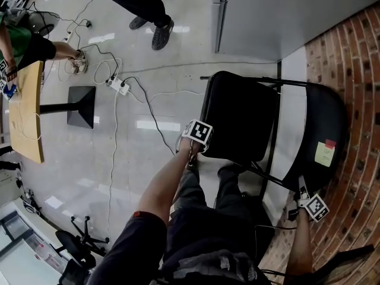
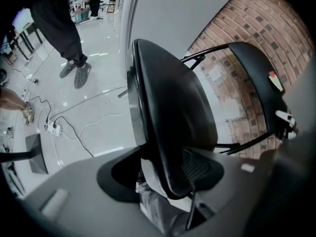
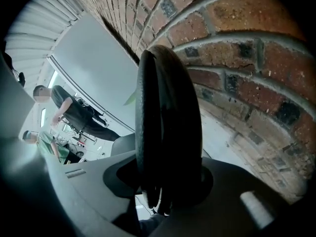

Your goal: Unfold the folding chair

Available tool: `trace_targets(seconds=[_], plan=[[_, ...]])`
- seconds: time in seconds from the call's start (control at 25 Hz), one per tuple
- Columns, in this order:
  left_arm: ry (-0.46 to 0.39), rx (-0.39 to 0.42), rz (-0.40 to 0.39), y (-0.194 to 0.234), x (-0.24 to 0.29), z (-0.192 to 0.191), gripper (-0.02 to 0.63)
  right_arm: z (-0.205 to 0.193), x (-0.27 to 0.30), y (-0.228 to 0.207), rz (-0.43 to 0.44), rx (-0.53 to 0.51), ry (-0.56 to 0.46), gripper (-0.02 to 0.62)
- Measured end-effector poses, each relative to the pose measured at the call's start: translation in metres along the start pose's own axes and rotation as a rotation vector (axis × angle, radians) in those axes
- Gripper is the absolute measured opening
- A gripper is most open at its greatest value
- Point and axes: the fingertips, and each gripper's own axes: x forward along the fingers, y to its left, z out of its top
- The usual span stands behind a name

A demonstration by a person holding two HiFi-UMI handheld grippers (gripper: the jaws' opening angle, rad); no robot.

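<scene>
Black folding chair stands half open just beside the brick wall. My left gripper pinches the seat edge farthest from the wall, and my right gripper clamps the backrest rim. Uneven pushing could slip either thin grip, or scrape the backrest along that wall.

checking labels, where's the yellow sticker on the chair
Head view, right side: the yellow sticker is on the chair's backrest, close to the brick wall.
</scene>
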Motion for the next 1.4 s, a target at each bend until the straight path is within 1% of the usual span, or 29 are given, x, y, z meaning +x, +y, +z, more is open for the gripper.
trace_targets(seconds=[0.08,0.2,0.32,0.6,0.72,0.84,0.96,1.04,1.12,1.24,1.36,1.4], plan=[[-0.013,-0.012,0.002,0.006,0.003,-0.002,0.250,-0.001,0.003,0.002,0.006,0.001,0.011,0.124],[-0.015,-0.033,0.006,0.015,0.009,-0.009,0.245,-0.003,0.006,0.001,-0.008,0.004,0.031,0.124],[-0.029,-0.039,-0.001,0.020,0.013,-0.011,0.242,-0.006,0.011,0.004,0.019,0.015,0.040,0.124],[-0.060,-0.066,0.005,0.029,0.018,-0.015,0.235,-0.009,0.016,0.005,0.034,0.040,0.055,0.129],[-0.070,-0.063,0.000,0.032,0.020,-0.015,0.233,-0.012,0.017,0.006,0.041,0.049,0.061,0.130],[-0.072,-0.060,-0.009,0.035,0.021,-0.015,0.233,-0.011,0.018,0.004,0.027,0.014,0.078,0.130],[-0.076,-0.056,-0.015,0.037,0.024,-0.015,0.233,-0.014,0.020,0.013,0.071,0.057,0.073,0.129],[-0.075,-0.051,-0.021,0.038,0.025,-0.016,0.235,-0.017,0.020,0.015,0.079,0.065,0.073,0.129],[-0.076,-0.048,-0.026,0.040,0.025,-0.017,0.235,-0.017,0.020,0.015,0.077,0.048,0.077,0.129],[-0.082,-0.046,-0.029,0.043,0.025,-0.018,0.236,-0.016,0.020,0.014,0.054,-0.007,0.083,0.129],[-0.082,-0.048,-0.039,0.047,0.026,-0.020,0.238,-0.023,0.023,0.025,0.088,0.044,0.079,0.127],[-0.080,-0.047,-0.039,0.049,0.026,-0.021,0.239,-0.023,0.023,0.028,0.096,0.043,0.079,0.127]])
